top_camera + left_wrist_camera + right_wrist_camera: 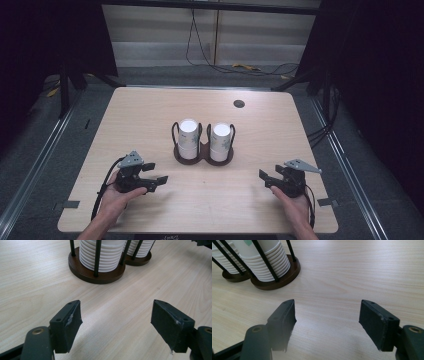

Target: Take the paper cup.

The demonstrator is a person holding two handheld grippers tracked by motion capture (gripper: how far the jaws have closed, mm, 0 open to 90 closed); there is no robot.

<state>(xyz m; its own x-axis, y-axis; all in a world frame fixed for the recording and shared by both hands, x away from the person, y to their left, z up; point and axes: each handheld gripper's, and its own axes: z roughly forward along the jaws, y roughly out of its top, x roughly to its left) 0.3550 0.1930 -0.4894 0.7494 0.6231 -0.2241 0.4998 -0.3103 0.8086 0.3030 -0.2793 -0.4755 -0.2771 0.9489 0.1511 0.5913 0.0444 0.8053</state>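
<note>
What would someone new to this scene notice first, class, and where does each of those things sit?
Two tall stacks of white ribbed paper cups stand in a dark brown double-ring holder with black wire uprights at the middle of the pale wooden table. Nearer the person, the black left gripper and black right gripper rest open on the table, one at each side, both apart from the holder.

A light wooden table [150,120] is seen, with a dark double-ring holder [203,156] stood at its middle and a small round grommet [239,104] set far right.
</note>
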